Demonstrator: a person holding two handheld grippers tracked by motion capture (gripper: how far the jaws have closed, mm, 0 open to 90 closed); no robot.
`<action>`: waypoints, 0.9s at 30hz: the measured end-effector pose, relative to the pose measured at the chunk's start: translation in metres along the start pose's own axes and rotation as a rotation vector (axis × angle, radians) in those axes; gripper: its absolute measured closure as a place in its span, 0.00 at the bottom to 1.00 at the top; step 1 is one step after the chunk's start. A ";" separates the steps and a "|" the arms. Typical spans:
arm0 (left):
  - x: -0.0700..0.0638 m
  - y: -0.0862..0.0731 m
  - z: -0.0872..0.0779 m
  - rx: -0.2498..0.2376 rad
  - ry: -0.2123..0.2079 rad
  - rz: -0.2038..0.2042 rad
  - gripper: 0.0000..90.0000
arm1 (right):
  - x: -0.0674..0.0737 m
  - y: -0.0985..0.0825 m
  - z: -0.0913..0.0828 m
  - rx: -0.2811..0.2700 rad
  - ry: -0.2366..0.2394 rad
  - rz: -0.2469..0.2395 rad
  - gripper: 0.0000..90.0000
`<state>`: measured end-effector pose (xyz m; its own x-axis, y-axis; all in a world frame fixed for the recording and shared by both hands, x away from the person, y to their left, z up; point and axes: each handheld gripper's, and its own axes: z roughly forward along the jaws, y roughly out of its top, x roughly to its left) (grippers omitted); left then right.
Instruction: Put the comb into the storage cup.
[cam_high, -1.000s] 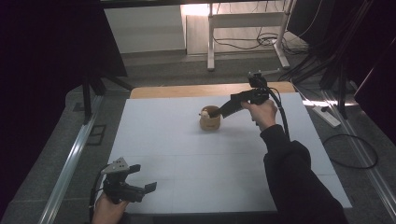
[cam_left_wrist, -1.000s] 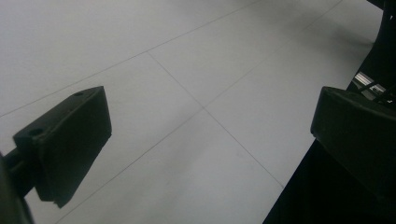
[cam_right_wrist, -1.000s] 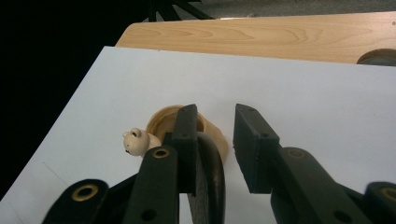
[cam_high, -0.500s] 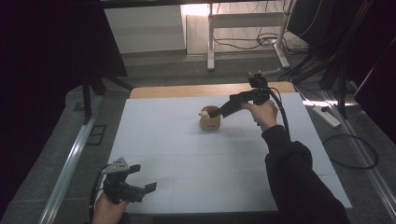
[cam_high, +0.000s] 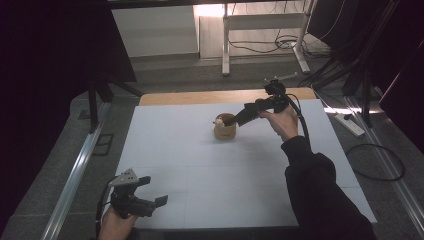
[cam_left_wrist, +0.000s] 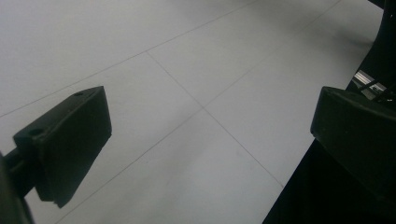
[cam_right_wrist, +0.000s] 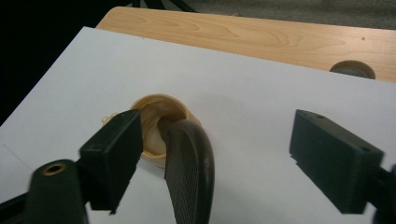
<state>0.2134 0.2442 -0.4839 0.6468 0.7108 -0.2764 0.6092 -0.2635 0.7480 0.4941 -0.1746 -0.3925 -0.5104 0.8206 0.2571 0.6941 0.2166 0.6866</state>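
A tan cup (cam_high: 224, 129) stands on the white table top (cam_high: 210, 165), right of the middle toward the far side. A dark ribbed handle (cam_right_wrist: 189, 172) leans out of the cup (cam_right_wrist: 156, 126) toward the camera. My right gripper (cam_high: 234, 121) reaches in from the right, its tips at the cup's rim. In the right gripper view the gripper (cam_right_wrist: 224, 158) is open wide, with the ribbed handle between the jaws, close to the left one and not pinched. My left gripper (cam_high: 154, 191) rests open at the near left edge, and in its own view (cam_left_wrist: 210, 135) holds nothing.
A strip of bare wood (cam_high: 200, 96) runs along the table's far edge, with a round grommet (cam_right_wrist: 352, 69) set in it. A small pale bit (cam_high: 218, 121) sits at the cup's left rim. Cables and a power strip (cam_high: 350, 125) lie on the floor to the right.
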 end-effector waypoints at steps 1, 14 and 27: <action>0.000 0.000 0.000 0.000 0.000 0.000 0.00 | 0.000 0.000 -0.001 0.004 0.002 -0.005 0.16; 0.000 0.000 0.000 0.001 0.000 0.000 0.00 | 0.005 -0.009 -0.009 0.006 0.019 -0.121 0.08; 0.000 0.000 0.000 0.000 -0.001 0.000 0.00 | 0.005 -0.022 -0.022 -0.045 0.036 -0.185 0.04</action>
<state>0.2136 0.2441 -0.4840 0.6474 0.7099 -0.2773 0.6095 -0.2637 0.7477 0.4649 -0.1867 -0.3912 -0.6453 0.7496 0.1474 0.5641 0.3375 0.7536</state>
